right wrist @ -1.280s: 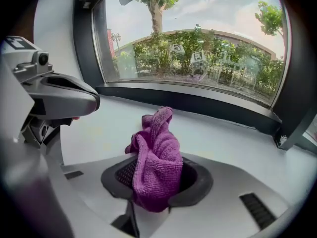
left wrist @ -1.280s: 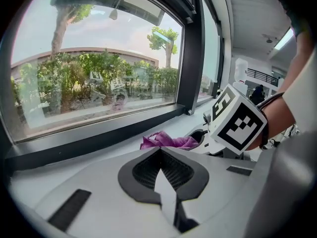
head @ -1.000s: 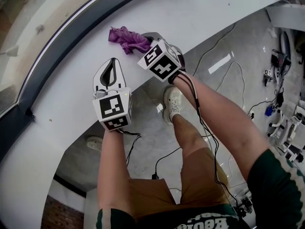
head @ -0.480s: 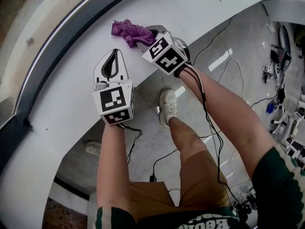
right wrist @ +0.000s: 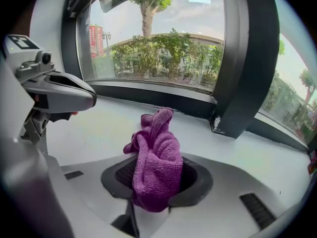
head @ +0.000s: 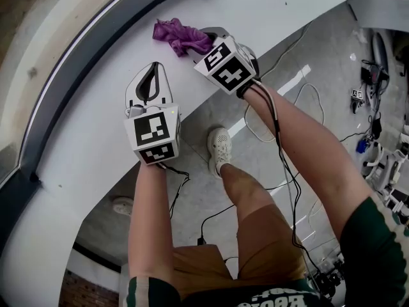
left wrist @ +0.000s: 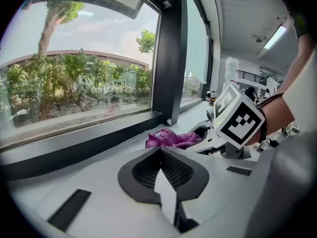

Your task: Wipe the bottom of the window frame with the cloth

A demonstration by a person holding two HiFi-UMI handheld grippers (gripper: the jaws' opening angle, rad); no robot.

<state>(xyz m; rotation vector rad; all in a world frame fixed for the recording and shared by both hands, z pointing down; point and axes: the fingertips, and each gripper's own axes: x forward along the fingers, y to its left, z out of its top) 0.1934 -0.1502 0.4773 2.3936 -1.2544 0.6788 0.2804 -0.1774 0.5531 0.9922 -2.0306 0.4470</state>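
Window frame (head: pixel 71 69): dark strip at the far left, edging the white sill (head: pixel 96 146).
Your left gripper (head: pixel 153 67): over the sill, jaws pressed together, nothing between them.
Cloth (head: pixel 176 34): purple, bunched, near the frame.
Your right gripper (head: pixel 201 42): clamped on the cloth.

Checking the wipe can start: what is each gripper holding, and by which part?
The right gripper is shut on the purple cloth, clamping its bunched lower end; the rest sticks up past the jaws. The left gripper is shut and empty.
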